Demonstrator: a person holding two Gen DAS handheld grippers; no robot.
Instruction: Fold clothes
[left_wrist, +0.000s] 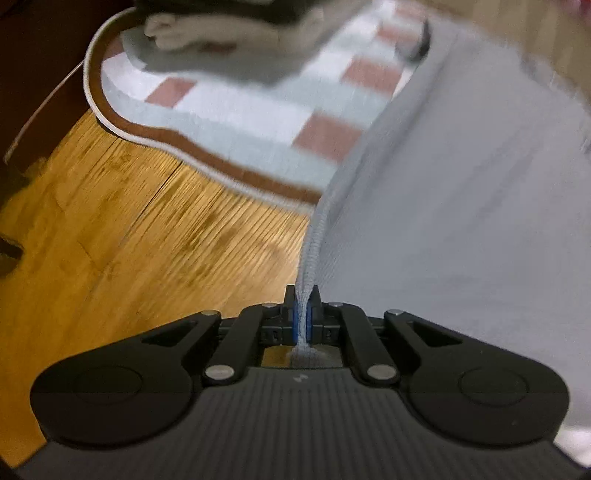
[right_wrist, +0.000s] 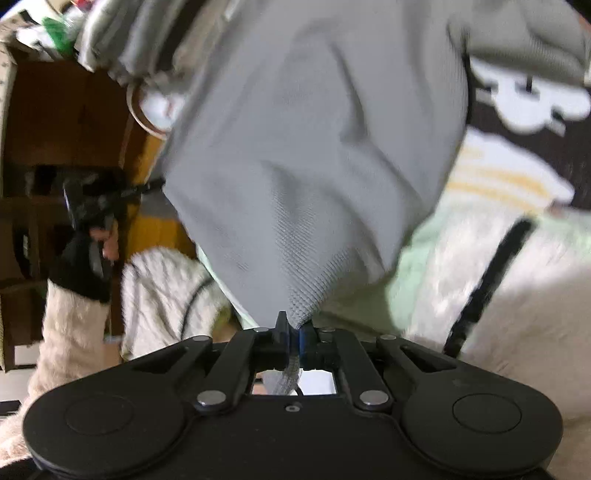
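While both our left gripper (left_wrist: 302, 295) and right gripper (right_wrist: 293, 328) pinch the grey garment (left_wrist: 461, 192), bare wooden floor (left_wrist: 147, 221) lies beside its ribbed hem, the checked rug (left_wrist: 236, 110) beyond.

The garment (left_wrist: 461, 221) is plain pale grey with a fine knit weave, its ribbed edge a shade bluer. The rug (left_wrist: 236, 110) at 12 o'clock is checked in pale blue-green, white and dusty pink, bordered brown with a white rim. The floor (left_wrist: 110, 229) at 9 o'clock is honey-yellow wood grain. Both grippers (left_wrist: 302, 314) (right_wrist: 293, 339) are black with blue pads. The sleeve (right_wrist: 70, 332) at 8 o'clock is fluffy cream above a black glove (right_wrist: 79, 269).
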